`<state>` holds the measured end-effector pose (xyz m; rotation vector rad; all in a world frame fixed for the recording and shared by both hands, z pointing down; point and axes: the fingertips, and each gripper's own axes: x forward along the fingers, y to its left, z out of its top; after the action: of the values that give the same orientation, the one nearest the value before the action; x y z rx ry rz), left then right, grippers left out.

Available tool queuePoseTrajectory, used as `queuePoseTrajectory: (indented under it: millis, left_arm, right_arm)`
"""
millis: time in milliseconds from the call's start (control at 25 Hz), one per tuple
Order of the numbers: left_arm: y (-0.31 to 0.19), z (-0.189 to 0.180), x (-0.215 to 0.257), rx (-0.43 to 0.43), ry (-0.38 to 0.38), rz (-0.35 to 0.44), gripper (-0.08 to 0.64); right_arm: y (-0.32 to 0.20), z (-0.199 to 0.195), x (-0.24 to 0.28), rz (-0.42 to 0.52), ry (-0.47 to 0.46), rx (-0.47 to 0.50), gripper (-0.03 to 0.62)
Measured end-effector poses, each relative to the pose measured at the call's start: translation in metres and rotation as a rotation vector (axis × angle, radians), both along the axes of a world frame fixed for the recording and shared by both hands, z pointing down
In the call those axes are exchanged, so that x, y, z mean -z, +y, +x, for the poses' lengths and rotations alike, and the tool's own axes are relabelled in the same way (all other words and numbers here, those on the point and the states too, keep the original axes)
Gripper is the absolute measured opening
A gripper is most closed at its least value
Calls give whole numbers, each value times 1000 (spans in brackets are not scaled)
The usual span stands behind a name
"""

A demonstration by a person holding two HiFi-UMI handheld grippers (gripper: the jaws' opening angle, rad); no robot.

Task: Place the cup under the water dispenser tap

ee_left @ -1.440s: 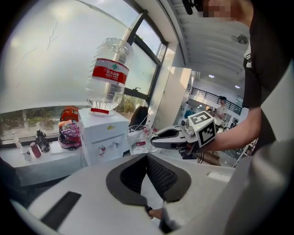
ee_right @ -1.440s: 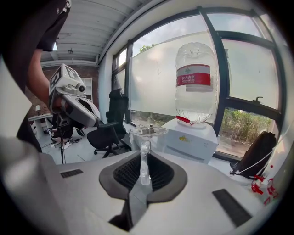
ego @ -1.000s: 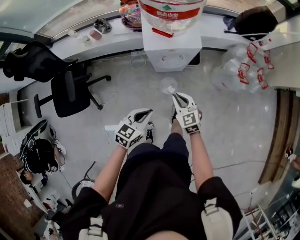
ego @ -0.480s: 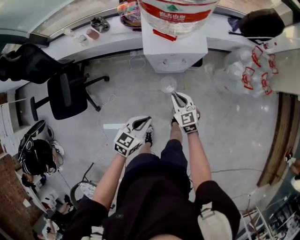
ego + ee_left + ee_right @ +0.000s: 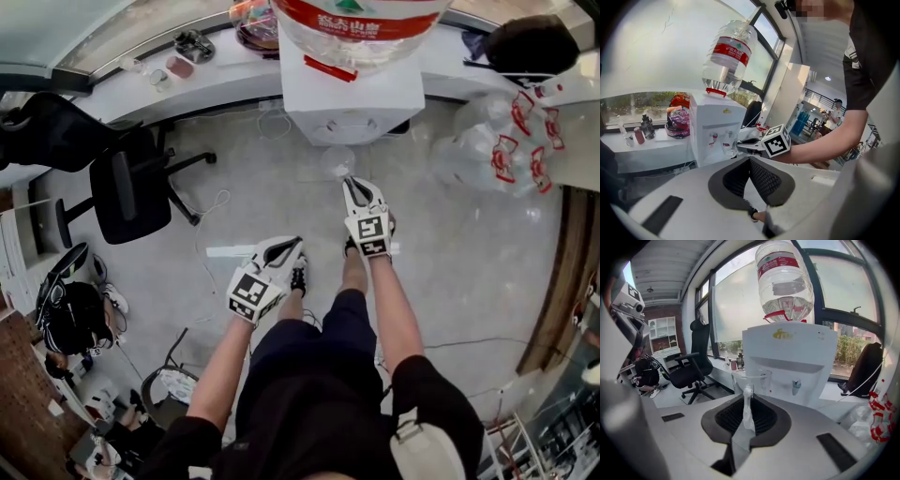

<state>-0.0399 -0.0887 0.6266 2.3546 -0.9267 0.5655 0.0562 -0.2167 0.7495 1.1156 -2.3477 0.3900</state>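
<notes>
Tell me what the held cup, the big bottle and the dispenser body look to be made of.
The cup: clear, thin plastic by the look; the dispenser body shows through its wall. The bottle: clear rigid plastic, glossy and see-through, with a red label. The dispenser body: opaque white, smooth, probably moulded plastic; painted metal is possible.

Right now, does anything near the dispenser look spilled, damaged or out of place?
Nothing spilled or damaged. The cup hangs upright by its rim in the right hand-held gripper, not yet under a tap. Only oddity: empty water bottles piled on the floor beside the dispenser.
</notes>
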Motion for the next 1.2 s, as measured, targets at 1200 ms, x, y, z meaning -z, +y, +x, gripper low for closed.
queuePoseTrajectory:
  millis: [1200]
  left_arm:
    - [23,-40,-120,106,-25,-128,-2]
  right_arm:
    - [-83,-8,-165,35,5,-50,23]
